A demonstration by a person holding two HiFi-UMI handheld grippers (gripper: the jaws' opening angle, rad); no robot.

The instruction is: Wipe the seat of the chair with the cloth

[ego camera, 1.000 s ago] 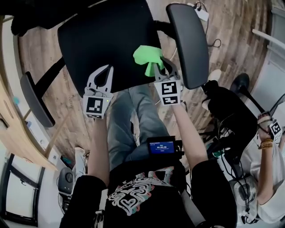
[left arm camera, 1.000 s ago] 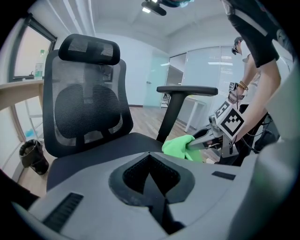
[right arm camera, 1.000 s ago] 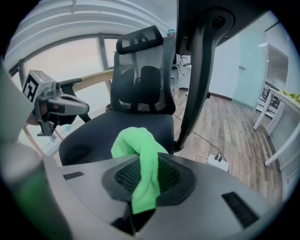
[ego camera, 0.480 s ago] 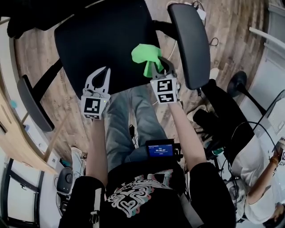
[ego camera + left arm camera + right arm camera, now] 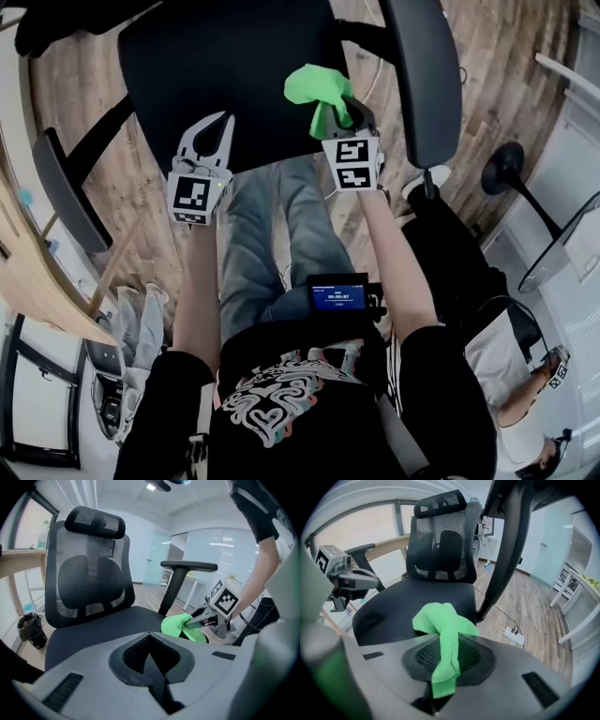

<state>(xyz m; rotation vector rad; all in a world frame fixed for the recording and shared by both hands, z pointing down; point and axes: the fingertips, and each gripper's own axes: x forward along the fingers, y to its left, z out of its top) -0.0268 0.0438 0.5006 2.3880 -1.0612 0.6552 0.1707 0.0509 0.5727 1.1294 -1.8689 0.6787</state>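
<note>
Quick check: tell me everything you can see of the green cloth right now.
The green cloth looks like soft microfibre, crumpled. A narrow part is pinched in the right gripper, jaws shut on it, a short tail hanging behind. The bunched bulk sits ahead of the jaws over the near right edge of the black seat; contact with it is unclear.

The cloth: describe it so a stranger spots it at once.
Find the black office chair, then the right front of its seat by the armrest. There the right gripper pinches a bunched cloth in its jaws, the only bright green thing around.
</note>
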